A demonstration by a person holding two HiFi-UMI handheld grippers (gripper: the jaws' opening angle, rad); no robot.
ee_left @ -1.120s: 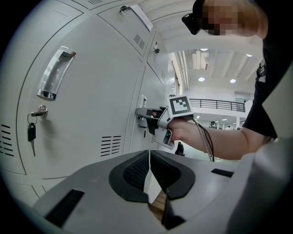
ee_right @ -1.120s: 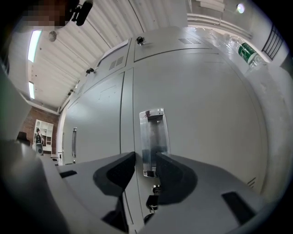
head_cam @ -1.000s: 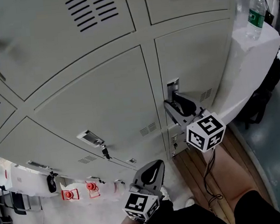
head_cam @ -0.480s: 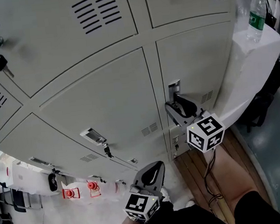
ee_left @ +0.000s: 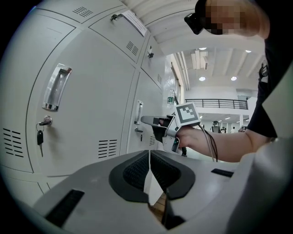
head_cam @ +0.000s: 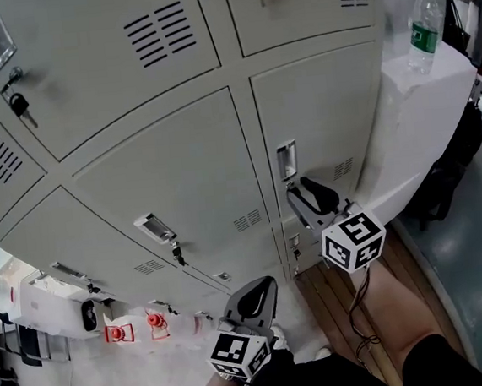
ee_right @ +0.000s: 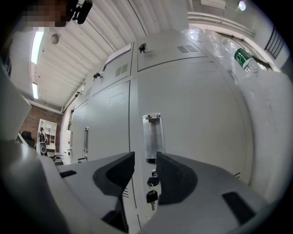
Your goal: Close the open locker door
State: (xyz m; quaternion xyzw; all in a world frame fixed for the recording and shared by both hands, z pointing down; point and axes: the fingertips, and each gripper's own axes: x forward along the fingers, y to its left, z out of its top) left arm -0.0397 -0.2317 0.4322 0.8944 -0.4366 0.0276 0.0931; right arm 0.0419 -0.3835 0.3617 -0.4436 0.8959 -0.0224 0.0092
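The grey locker door (head_cam: 323,120) at the right of the bank lies flush with its neighbours in the head view. Its recessed metal handle (head_cam: 287,160) (ee_right: 151,137) has a key (ee_right: 151,195) hanging below it. My right gripper (head_cam: 305,194) (ee_right: 145,157) points level at the door, a short way off and just below the handle. It is open; its jaws have just been closing a little, with nothing between them. My left gripper (head_cam: 263,289) (ee_left: 149,153) hangs lower and farther from the lockers. It is shut, pads together, holding nothing.
More grey lockers fill the left, one with a key (head_cam: 19,103) in its lock. A water bottle (head_cam: 419,31) stands on a white-covered surface (head_cam: 436,101) to the right of the lockers. Wooden boards (head_cam: 335,293) run along the floor below, and red items (head_cam: 115,333) lie at the left.
My right gripper has drawn back a little from the handle. The head view has shifted, showing more of the upper lockers. The left gripper has kept its place.
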